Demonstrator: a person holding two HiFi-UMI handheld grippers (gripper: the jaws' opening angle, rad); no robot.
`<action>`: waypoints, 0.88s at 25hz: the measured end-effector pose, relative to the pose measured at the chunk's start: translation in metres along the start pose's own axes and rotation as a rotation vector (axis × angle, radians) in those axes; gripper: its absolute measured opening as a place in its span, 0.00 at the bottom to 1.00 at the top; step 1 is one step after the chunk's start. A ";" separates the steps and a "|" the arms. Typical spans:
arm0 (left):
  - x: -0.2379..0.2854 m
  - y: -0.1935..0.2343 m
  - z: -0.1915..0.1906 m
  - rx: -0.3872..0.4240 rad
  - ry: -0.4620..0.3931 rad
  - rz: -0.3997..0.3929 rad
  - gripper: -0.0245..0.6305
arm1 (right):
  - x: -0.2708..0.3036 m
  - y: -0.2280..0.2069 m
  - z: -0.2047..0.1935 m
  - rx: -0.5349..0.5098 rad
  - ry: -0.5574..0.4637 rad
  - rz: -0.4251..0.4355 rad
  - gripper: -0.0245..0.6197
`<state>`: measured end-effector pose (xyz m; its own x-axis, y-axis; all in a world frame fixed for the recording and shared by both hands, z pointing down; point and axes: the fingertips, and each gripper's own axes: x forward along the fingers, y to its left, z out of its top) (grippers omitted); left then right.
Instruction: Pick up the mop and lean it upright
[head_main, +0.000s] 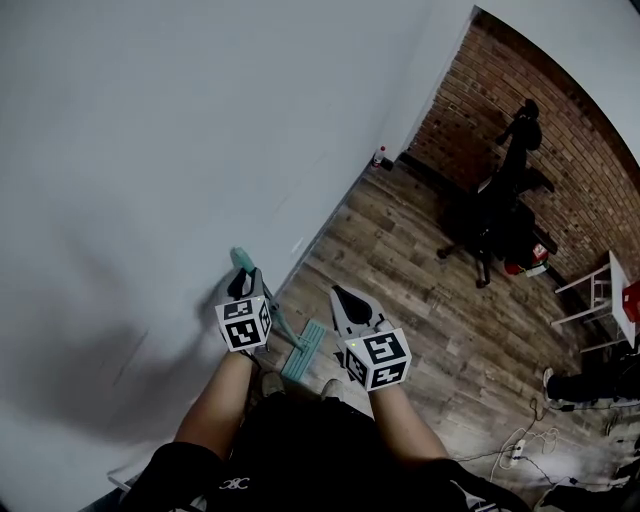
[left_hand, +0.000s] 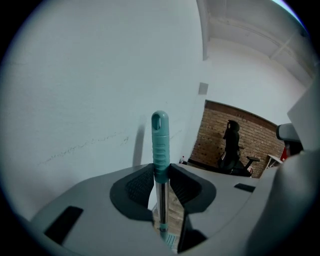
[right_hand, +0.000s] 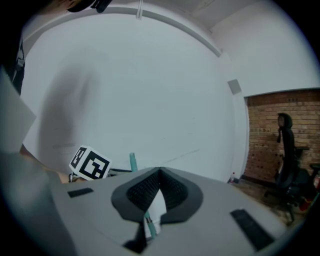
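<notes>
**Mop upright, lean unproven**

We had the left gripper (left_hand: 160, 172) clamped on the teal grip of the mop (left_hand: 160, 145), which stood nearly vertical at the left, close to the white wall (head_main: 150, 150), mop head (head_main: 303, 352) on the wood floor (head_main: 430, 300). The right gripper (right_hand: 159, 172) hung just right of it, jaws together, empty. We judged that releasing before the handle rested on the wall could let it topple, or the head skid outward.

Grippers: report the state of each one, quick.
Left gripper: closed on the mop handle, at its teal grip.
Right gripper: closed, nothing between its jaws.
</notes>
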<state>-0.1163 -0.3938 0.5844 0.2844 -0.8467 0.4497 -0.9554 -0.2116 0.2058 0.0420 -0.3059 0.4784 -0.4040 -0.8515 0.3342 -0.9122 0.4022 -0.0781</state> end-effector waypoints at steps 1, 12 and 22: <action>-0.001 -0.006 0.002 0.009 -0.005 -0.006 0.19 | -0.002 -0.004 0.002 0.000 -0.003 0.002 0.05; -0.025 -0.105 -0.012 0.147 -0.039 -0.085 0.19 | -0.030 -0.053 -0.006 0.038 -0.041 0.027 0.05; -0.030 -0.146 -0.021 0.167 -0.061 -0.080 0.19 | -0.041 -0.081 -0.014 0.051 -0.041 0.052 0.05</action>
<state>0.0165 -0.3269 0.5586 0.3595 -0.8509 0.3831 -0.9313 -0.3532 0.0894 0.1332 -0.2990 0.4848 -0.4521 -0.8437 0.2894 -0.8920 0.4291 -0.1423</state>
